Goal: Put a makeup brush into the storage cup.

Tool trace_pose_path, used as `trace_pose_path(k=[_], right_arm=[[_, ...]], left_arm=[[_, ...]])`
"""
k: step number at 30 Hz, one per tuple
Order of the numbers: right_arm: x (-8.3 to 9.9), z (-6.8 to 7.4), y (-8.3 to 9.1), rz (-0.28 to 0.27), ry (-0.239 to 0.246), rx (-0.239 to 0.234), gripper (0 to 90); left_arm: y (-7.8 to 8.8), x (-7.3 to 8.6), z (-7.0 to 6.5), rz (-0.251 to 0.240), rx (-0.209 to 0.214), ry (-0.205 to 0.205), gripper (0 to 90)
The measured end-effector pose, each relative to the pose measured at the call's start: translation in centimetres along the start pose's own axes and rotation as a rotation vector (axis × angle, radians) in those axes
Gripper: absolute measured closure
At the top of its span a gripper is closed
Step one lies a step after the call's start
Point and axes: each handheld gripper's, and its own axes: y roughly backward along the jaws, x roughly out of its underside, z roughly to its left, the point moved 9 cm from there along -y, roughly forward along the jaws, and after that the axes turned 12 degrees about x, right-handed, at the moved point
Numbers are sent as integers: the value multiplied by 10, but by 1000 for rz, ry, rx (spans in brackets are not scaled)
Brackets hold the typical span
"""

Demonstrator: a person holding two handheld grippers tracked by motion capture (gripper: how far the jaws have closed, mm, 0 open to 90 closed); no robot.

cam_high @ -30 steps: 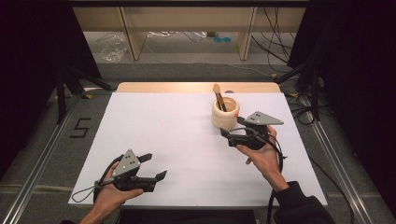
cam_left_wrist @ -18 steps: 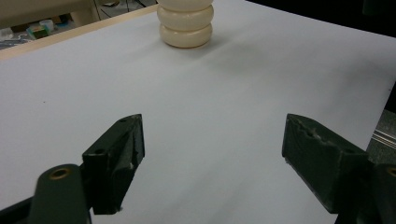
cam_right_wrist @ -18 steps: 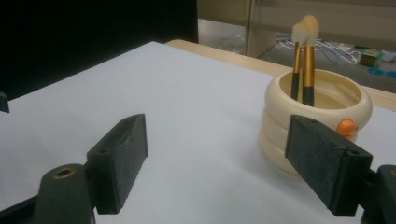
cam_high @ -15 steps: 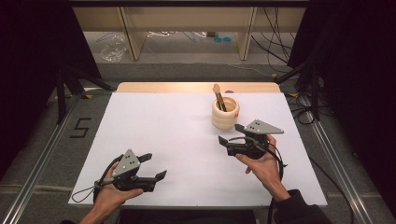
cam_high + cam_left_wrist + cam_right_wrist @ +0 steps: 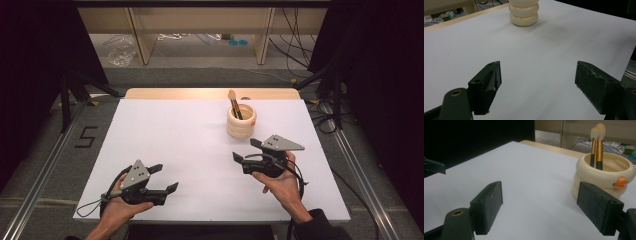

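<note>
The ribbed cream cup (image 5: 241,121) stands toward the table's (image 5: 165,135) far edge — likely rigid, smooth, and tippy if nudged. Two brushes (image 5: 597,147) stand in it, light and slim, best pinched at the handles. Right gripper (image 5: 246,151) sits just nearer than the cup, left gripper (image 5: 165,179) well apart from it — both gape empty.

From my right gripper (image 5: 246,151), the cream holder (image 5: 241,121) with two brushes (image 5: 233,103) stands near at twelve o'clock; toward nine, bare white table (image 5: 180,140) lets me pass.
</note>
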Motion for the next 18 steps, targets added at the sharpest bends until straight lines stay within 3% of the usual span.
trace_pose_path(k=[7,14,18], right_arm=[[6,6,3,0,-5,-9,207],[13,9,7,4,27,-2,194],[18,11,9,11,12,-5,194]], left_arm=[[0,-1,0,-9,2,-4,211],[1,-3,0,-22,-5,1,214],[2,-4,0,-26,-4,1,214]])
